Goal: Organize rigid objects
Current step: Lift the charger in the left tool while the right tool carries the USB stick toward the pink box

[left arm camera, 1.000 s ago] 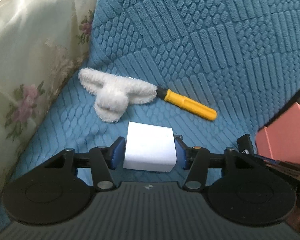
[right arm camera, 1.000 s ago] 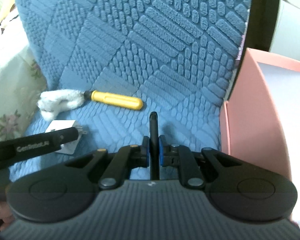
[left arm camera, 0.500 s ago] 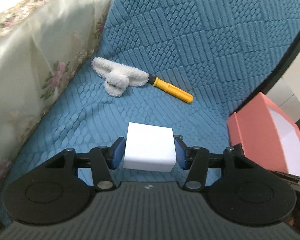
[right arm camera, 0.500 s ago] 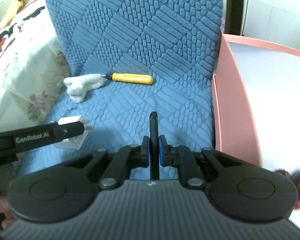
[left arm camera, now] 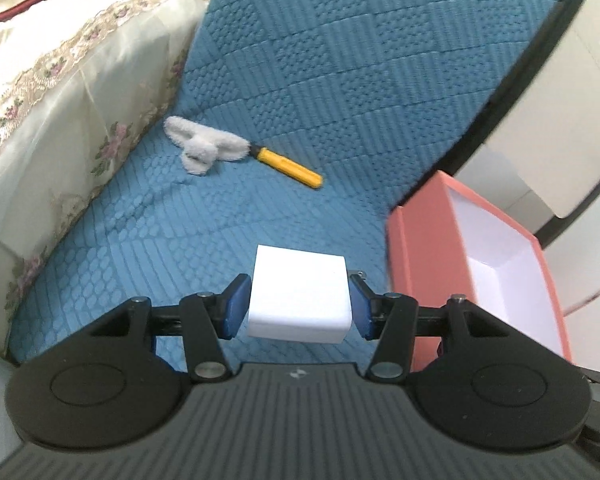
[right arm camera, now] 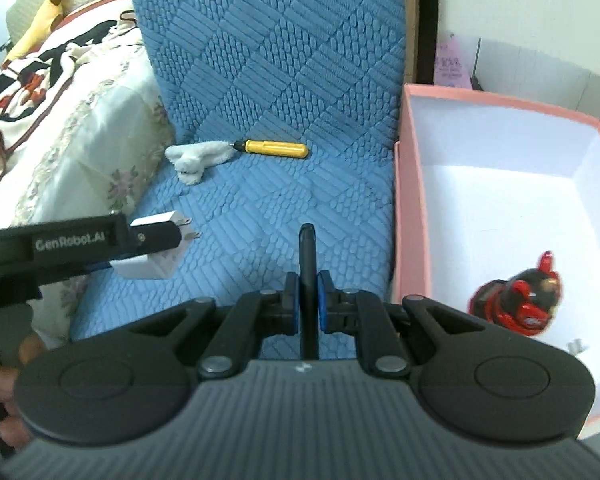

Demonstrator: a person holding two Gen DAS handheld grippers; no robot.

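My left gripper (left arm camera: 298,304) is shut on a white plug adapter (left arm camera: 299,293) and holds it above the blue cushion, left of the pink box (left arm camera: 416,240). The adapter also shows in the right wrist view (right arm camera: 156,256), prongs pointing right. My right gripper (right arm camera: 308,300) is shut on a thin black upright object (right arm camera: 307,264), just left of the pink box wall (right arm camera: 410,208). A yellow-handled tool (left arm camera: 290,168) lies further back, its tip by a white fluffy cloth (left arm camera: 202,148). A red and black toy (right arm camera: 516,304) lies in the box.
The blue textured cushion (left arm camera: 340,80) covers seat and back. A floral cream bedspread (left arm camera: 52,100) rises at the left. A white cabinet (left arm camera: 560,100) stands behind the box. Patterned bedding and a yellow plush (right arm camera: 40,24) lie at far left.
Both grippers have lifted and pulled back with their objects, and the view has swung right. The pink box's inside and the toy in it now show.
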